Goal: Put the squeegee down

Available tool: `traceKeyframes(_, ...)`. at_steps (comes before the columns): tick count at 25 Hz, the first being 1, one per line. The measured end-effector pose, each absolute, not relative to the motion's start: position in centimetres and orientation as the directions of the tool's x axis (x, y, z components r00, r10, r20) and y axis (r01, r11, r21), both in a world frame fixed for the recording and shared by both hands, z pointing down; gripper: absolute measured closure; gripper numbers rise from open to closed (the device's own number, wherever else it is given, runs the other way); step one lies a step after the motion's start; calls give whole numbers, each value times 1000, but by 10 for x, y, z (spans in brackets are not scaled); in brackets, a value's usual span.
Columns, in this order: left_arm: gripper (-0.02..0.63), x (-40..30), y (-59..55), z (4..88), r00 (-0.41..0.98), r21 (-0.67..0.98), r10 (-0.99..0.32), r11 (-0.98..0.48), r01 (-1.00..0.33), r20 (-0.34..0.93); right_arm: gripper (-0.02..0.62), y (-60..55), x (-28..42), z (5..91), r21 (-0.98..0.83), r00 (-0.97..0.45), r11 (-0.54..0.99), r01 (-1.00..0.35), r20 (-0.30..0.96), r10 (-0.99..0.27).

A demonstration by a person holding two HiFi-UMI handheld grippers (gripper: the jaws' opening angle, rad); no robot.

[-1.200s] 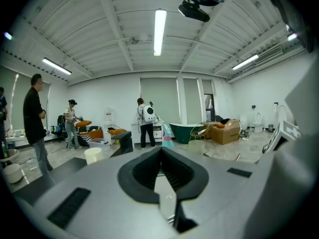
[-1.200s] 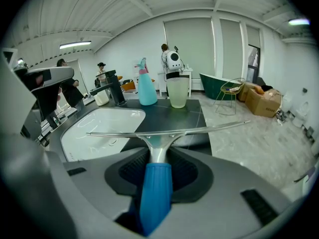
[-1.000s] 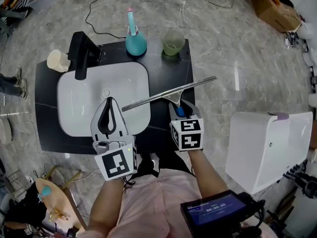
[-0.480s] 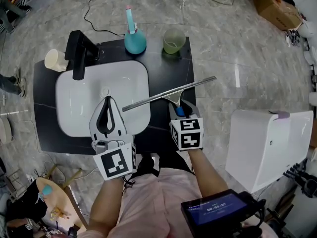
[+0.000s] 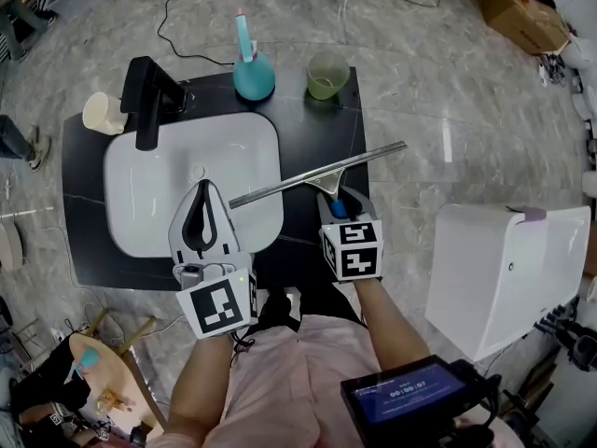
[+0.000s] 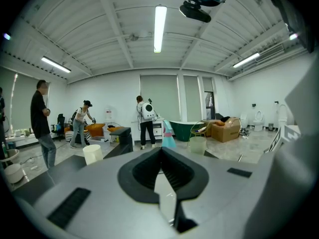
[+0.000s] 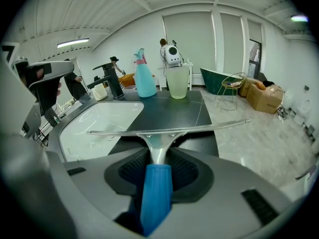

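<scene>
My right gripper (image 5: 338, 205) has the squeegee's (image 5: 317, 177) blue handle between its jaws, which are easing apart. The blade stretches across the black counter (image 5: 331, 129), its left end over the white sink (image 5: 159, 194); I can't tell if it touches. My left gripper (image 5: 203, 189) hovers over the sink's near edge, jaws pressed together on nothing. Along the far side stand a cream cup (image 5: 103, 113), black tap (image 5: 149, 96), teal bottle (image 5: 254, 73) and green cup (image 5: 327, 75). Grey marble floor (image 5: 420, 82) surrounds everything; a white box (image 5: 508, 278) sits right.

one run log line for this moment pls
right gripper: jaws opening, squeegee handle between them, blade over sink edge | left gripper: shut, empty, over sink
</scene>
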State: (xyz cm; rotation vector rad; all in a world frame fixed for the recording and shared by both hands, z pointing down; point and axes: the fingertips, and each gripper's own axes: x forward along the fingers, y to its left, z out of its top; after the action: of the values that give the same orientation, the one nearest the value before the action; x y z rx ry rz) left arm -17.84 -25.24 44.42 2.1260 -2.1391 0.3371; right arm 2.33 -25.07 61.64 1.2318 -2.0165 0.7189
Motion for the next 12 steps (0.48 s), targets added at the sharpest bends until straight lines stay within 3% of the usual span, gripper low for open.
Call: traceKeyframes(12,597,-178,-238,417,0,-84,-984,-15,-996,177,400,-245,28,606,-109,-330,392,-914,762,-557)
